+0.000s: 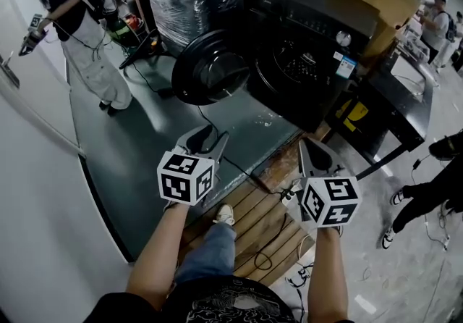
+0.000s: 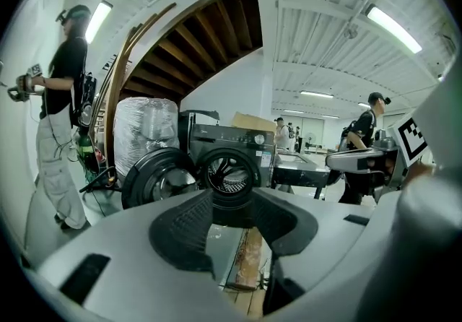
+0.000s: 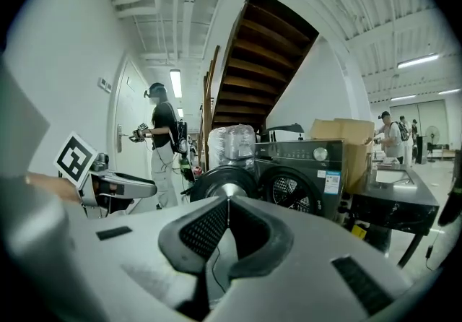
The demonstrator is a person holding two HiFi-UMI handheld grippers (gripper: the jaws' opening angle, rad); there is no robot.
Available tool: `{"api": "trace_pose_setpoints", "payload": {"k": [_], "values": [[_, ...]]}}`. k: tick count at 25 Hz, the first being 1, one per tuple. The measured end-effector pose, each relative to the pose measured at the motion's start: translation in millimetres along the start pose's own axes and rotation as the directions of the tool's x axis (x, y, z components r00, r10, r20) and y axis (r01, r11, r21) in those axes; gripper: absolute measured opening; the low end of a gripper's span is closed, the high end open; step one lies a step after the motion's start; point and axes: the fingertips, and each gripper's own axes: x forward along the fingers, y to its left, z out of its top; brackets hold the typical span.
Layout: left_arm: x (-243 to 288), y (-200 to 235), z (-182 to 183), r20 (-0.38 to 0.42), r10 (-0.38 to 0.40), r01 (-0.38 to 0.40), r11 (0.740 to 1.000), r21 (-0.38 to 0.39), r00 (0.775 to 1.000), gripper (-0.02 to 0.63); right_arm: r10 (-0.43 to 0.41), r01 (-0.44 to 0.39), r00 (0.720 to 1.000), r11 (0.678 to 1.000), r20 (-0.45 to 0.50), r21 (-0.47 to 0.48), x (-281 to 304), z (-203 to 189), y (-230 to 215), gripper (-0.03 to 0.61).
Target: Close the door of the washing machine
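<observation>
Currently, the round black door with its glass bowl (image 1: 211, 68) is standing swung wide open. It is hanging from its hinge at nine o'clock of the dark drum opening (image 1: 300, 68) in the black front-loading washing machine (image 1: 318, 24). Its bowl side is being turned toward the person, so a push on that face, rather than a grasp, is probably what is being called for.

Both claws are being held out in front of the body, side by side and well apart from the machine, and nothing is being touched. The left claw (image 1: 210, 142) is being held with its jaws moderately apart and only air between them. Along those jaws the drum opening is being framed at twelve o'clock and the door at eleven. Since the door is lying on this claw's side, it is judged to be the one being lined up to meet it.

The right claw (image 1: 312, 151) is being held with its jaw tips pressed together, empty, probably because no grip is being asked of it. In its own view the door is sitting at twelve o'clock, just above the closed tips.

The closing itself is not yet being started: the gap to the door is first needing to be crossed.
</observation>
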Motion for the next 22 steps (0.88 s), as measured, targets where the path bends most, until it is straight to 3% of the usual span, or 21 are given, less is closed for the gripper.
{"api": "trace_pose_setpoints", "payload": {"k": [13, 22], "values": [[103.1, 96.1, 32.6, -0.039, -0.054, 0.054, 0.999, -0.008, 0.998, 0.190, -0.033, 0.034, 0.998, 0.999, -0.049, 0.016, 135.1, 24.7, -17.2, 0.023], [159.0, 143.7, 86.7, -0.061, -0.115, 0.114, 0.993, -0.018, 0.991, 0.198, -0.076, 0.078, 0.993, 0.997, -0.088, 0.019, 199.6, 72.7, -25.2, 0.023]]}}
